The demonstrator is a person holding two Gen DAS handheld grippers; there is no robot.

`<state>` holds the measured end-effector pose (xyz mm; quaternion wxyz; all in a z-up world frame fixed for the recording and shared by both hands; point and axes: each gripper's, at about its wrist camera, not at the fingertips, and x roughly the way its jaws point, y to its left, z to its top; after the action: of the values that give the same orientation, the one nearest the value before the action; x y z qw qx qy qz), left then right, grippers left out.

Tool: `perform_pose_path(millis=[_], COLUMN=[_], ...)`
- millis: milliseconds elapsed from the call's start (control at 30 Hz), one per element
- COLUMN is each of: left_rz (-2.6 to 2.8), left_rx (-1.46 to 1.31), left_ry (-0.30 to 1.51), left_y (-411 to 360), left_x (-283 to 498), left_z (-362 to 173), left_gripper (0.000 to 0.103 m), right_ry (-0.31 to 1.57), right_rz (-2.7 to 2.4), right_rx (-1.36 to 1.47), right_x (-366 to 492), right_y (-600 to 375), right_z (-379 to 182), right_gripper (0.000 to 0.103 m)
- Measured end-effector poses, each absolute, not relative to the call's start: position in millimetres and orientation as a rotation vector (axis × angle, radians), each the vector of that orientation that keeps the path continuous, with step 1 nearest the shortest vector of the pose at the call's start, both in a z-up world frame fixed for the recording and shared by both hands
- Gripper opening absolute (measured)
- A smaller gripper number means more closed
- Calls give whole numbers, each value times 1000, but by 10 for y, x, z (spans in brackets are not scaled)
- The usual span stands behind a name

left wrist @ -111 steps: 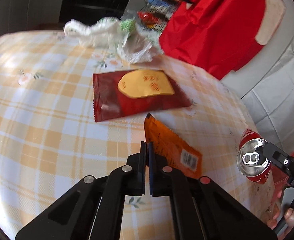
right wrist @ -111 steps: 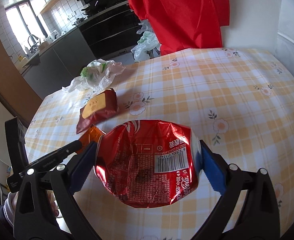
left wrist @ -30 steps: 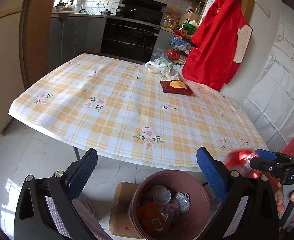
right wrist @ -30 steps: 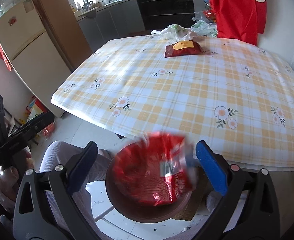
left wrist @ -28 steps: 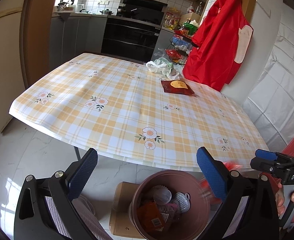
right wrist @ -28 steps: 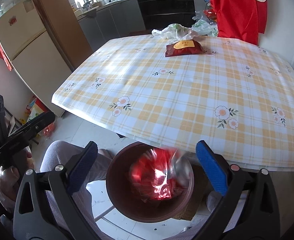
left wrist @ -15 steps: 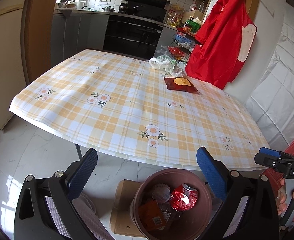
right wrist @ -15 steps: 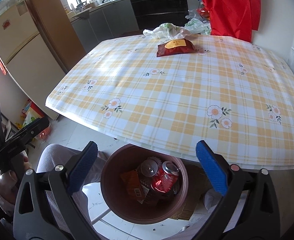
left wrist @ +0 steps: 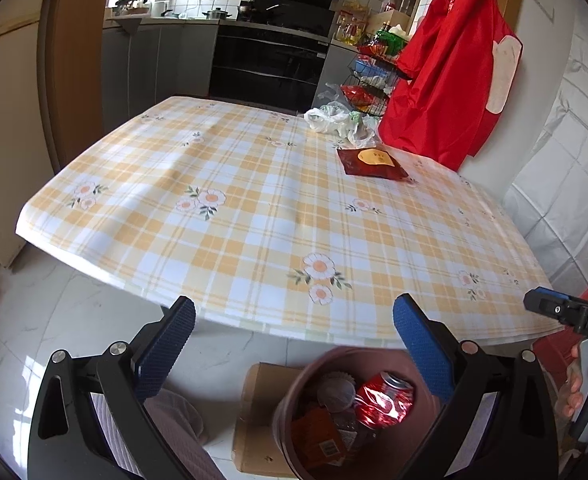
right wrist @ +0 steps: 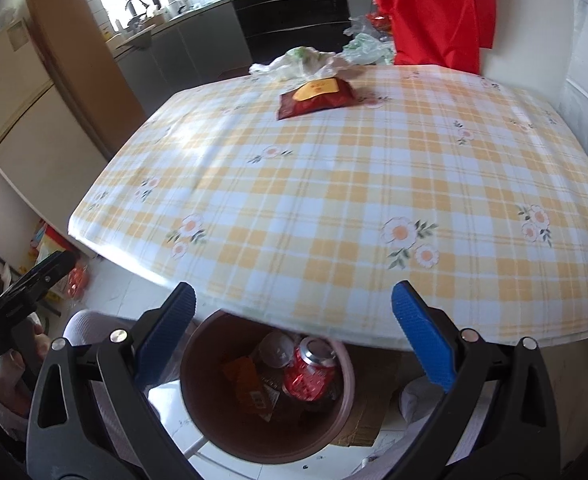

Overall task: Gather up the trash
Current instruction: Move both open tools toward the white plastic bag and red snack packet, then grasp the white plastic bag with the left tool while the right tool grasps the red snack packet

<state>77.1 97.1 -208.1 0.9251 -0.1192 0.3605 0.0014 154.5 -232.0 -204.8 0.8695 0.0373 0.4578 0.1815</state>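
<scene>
Our left gripper point(left wrist: 294, 334) has its jaws spread wide with nothing between them, and our right gripper point(right wrist: 293, 318) stands the same: wide apart, holding nothing. Both hang over the floor just off the near edge of the tabletop point(left wrist: 254, 216), above the brown bin point(right wrist: 214, 420).

In the bin lies the crushed red can point(right wrist: 310, 376), below and between the right jaws; in the left view the can point(left wrist: 384, 400) sits low, nearer the right finger. Beside it lie an orange wrapper point(right wrist: 250, 386) and a round clear lid point(right wrist: 276, 350). The bin stands on a piece of cardboard point(left wrist: 258, 412), half tucked under the tabletop's edge.

On the far side of the tabletop a dark red packet point(left wrist: 370, 162) with a yellow label lies flat, well apart from both jaws. Past it, at the far edge, sit crumpled plastic bags point(left wrist: 334, 118).

The left view shows our right gripper's tip at its right border and the red apron point(left wrist: 446, 80) hanging by the wall. Only the right view shows the bin's whole rim, and our left hand point(right wrist: 6, 364) on its handle.
</scene>
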Motion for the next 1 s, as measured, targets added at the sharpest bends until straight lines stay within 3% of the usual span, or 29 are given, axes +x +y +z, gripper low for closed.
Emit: perform_pose_path(millis=[333, 667, 833, 1000], left_rz=[-45, -225, -216, -194], left_rx=[-222, -182, -98, -46], left_ry=[725, 652, 668, 734], left_y=[1140, 668, 305, 81], left_x=[1818, 4198, 5408, 6030], left_z=[-1884, -1702, -1909, -2234], left_gripper=[97, 97, 97, 97], right_ry=[936, 956, 960, 975], right_rz=[315, 279, 256, 236], right_rx=[53, 49, 64, 91], right_x=[2395, 3675, 4134, 4381], right_y=[-2475, -2618, -2769, -2939], right_z=[-2106, -2372, -2509, -2627], right_gripper=[97, 97, 97, 97])
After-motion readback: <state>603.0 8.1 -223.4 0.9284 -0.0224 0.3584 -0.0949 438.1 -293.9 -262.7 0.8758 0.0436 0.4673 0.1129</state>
